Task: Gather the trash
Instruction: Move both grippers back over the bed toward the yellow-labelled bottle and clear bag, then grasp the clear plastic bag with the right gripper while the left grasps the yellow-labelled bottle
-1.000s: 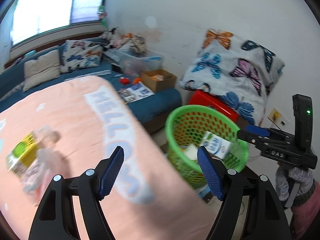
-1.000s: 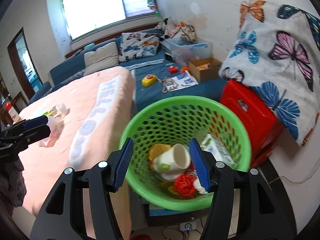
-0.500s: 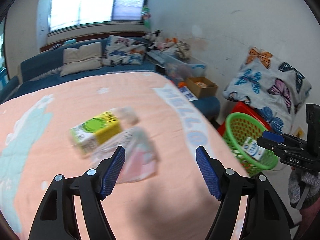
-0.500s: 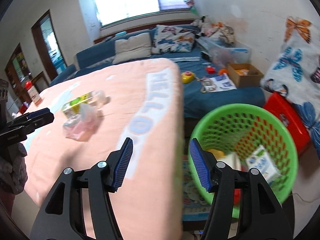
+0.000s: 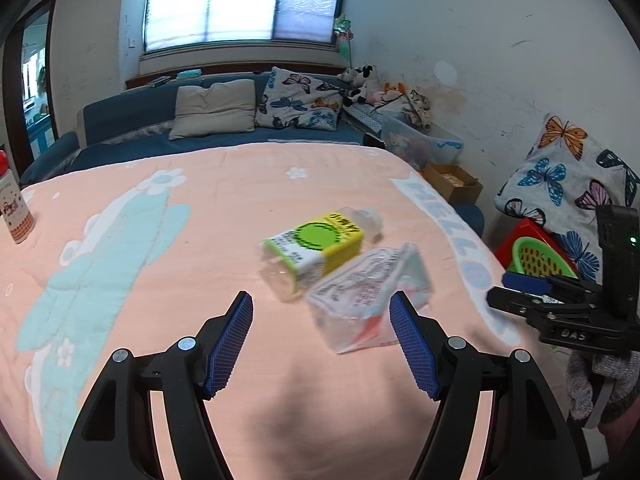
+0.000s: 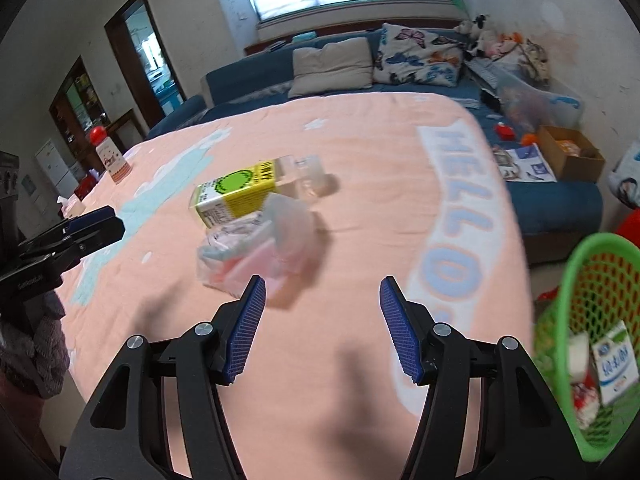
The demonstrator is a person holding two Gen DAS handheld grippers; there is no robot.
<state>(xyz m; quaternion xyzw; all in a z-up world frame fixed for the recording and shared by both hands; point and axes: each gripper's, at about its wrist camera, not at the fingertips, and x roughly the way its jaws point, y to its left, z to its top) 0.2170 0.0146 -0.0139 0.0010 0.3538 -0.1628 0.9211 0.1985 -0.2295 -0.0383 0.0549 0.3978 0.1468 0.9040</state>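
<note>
- On the pink bedspread (image 5: 160,320), two pieces of trash, touching each other.
- One clear bottle with a yellow-and-green label (image 5: 316,246), lying on its side; long axis slanted across the bed, cap end toward the far right and the wall, base toward the near left in the left wrist view. Same bottle (image 6: 240,190) in the right wrist view, cap end to the right.
- One crumpled clear plastic bag (image 5: 368,296) with pink and red inside, lying flat just on the near side of the bottle and overlapping its lower edge; long axis hard to tell, blurred.
- One green basket (image 6: 580,320) off the right edge of the bed, on the floor; a white carton (image 6: 614,364) and other scraps inside, count unclear.
- One red-capped bottle (image 5: 14,208) upright at the far left of the bed, well apart from the trash.
- Left claw (image 5: 322,344) spread wide, nothing between the pads, above the bedspread near the bag.
- Right claw (image 6: 322,328) spread, empty, bag just beyond its left pad.
</note>
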